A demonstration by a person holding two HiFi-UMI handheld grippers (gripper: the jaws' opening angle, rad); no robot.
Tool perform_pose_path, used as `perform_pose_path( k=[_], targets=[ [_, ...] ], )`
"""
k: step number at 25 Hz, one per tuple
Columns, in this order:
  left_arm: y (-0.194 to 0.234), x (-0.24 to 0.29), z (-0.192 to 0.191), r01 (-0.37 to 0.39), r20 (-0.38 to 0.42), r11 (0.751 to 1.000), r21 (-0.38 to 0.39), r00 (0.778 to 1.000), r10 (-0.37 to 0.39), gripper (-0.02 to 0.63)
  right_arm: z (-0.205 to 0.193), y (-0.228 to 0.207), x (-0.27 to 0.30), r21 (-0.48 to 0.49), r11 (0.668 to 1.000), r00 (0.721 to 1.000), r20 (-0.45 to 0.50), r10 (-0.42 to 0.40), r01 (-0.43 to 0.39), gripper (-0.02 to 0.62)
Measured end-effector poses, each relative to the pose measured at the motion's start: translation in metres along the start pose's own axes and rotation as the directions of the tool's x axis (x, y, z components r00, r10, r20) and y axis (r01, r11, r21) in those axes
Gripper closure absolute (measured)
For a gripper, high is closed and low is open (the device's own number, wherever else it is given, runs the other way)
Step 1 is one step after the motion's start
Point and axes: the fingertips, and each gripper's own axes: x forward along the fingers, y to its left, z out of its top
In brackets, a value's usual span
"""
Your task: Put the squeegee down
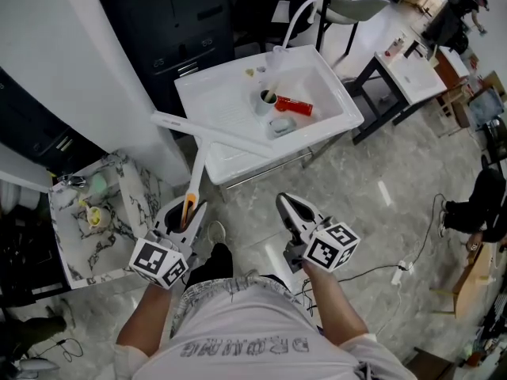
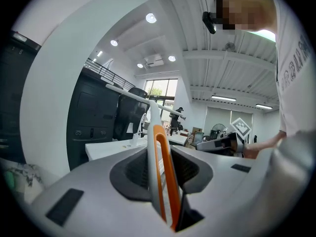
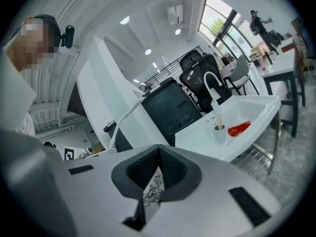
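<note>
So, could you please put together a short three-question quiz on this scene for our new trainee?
1. True or false: the right gripper holds the white squeegee with an orange strip in its handle.
2. Which of these lies in the white sink? A) a red object B) a green bottle C) a black pan
3. Fill in: the fingers of the left gripper are closed on the squeegee's ____.
Key: 1 false; 2 A; 3 handle.
</note>
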Motion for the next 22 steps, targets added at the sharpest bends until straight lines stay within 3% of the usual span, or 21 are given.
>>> perform_pose_path(
  k=[22],
  targets=[
    [0.123, 0.060, 0.031, 0.078, -0.032, 0.997, -0.014, 0.996, -0.079, 0.494, 0.038, -0.013, 0.123, 0.001, 0.997, 0.996, -0.022, -0.083, 0.083, 0.588]
  ],
)
